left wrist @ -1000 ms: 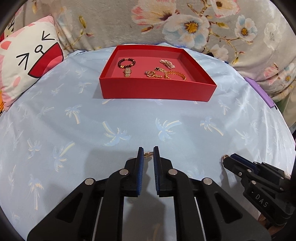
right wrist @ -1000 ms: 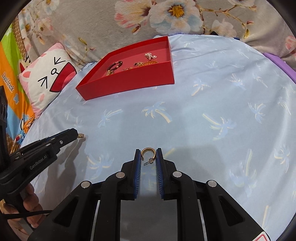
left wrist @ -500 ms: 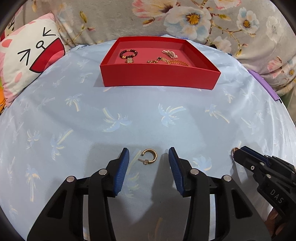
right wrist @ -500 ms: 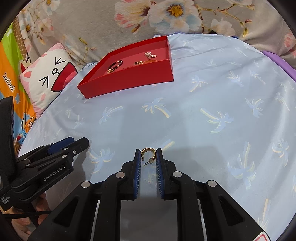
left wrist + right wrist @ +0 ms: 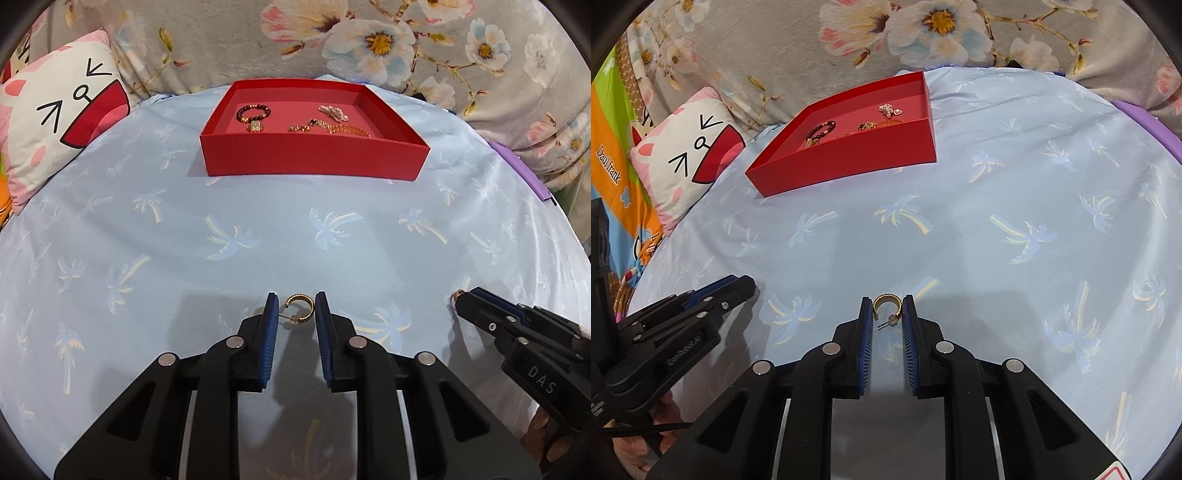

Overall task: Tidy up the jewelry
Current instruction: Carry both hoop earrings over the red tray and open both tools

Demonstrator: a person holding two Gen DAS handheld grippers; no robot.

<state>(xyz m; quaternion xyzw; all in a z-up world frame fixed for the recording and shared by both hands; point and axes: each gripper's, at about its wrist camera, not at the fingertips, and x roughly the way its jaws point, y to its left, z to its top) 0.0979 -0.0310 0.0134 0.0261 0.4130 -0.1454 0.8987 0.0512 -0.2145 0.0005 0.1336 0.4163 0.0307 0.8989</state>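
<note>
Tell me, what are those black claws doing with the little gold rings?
A person holds two grippers and is tidying jewelry. The right gripper pinches one gold hoop earring. The left gripper is closing around a matching earring over the blue cloth. The red tray behind already holds a bead bracelet and chains.

We are in a home, most likely on a bed or a wide sofa. What we see underfoot is a soft pale-blue sheet [image 5: 258,206] printed with palm trees, slightly wrinkled as cloth over padding is. Behind it rises a grey floral blanket [image 5: 229,40] with large pink and white blossoms. At the left leans a cartoon cat pillow [image 5: 62,110], and in the right wrist view we also see a bright orange and green children's cloth [image 5: 613,155] with lettering. A red tray [image 5: 314,162] of jewelry sits on the sheet.
</note>
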